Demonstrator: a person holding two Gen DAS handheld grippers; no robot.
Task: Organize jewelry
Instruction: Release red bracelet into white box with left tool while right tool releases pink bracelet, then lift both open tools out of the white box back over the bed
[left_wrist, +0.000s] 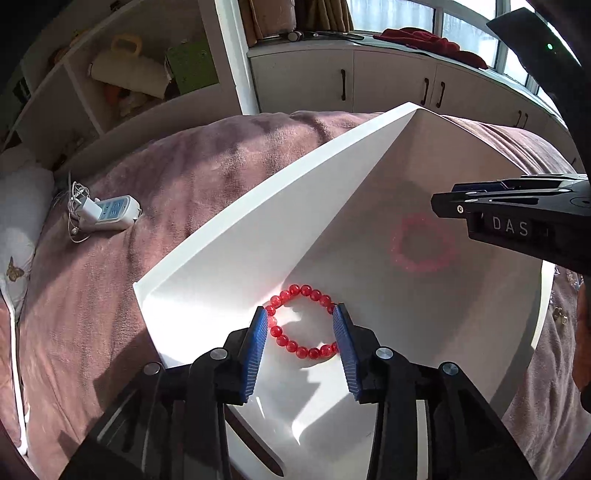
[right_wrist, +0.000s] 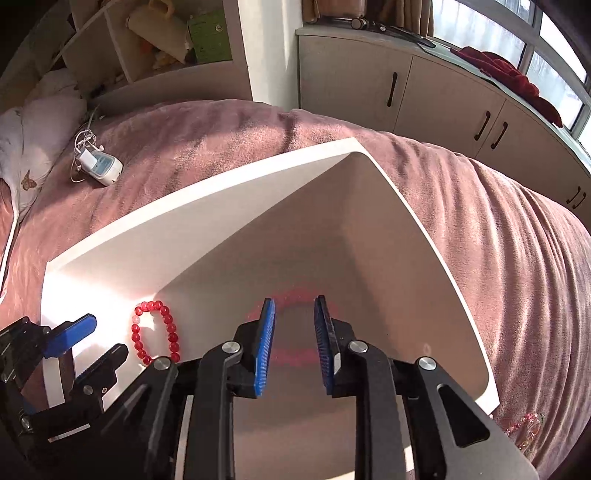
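A bracelet of red beads (left_wrist: 303, 290) lies in the sunlit near-left part of a white open box (left_wrist: 258, 206) on a pink bedspread. My left gripper (left_wrist: 301, 310) is open, one blue pad on each side of the bracelet; it rests on the box floor. A second, paler red bracelet (left_wrist: 421, 267) shows blurred in the shaded part of the box. My right gripper (right_wrist: 294, 301) stands open right over that bracelet (right_wrist: 295, 355), with nothing held. In the right wrist view the red bracelet (right_wrist: 171, 332) and my left gripper (right_wrist: 108, 334) are at lower left.
The box (right_wrist: 184, 195) has tall white walls. More pink bead jewelry (right_wrist: 524, 428) lies on the bedspread beside its near right corner. A white power strip with a charger (left_wrist: 110, 214) lies far left. Cabinets and shelves stand behind the bed.
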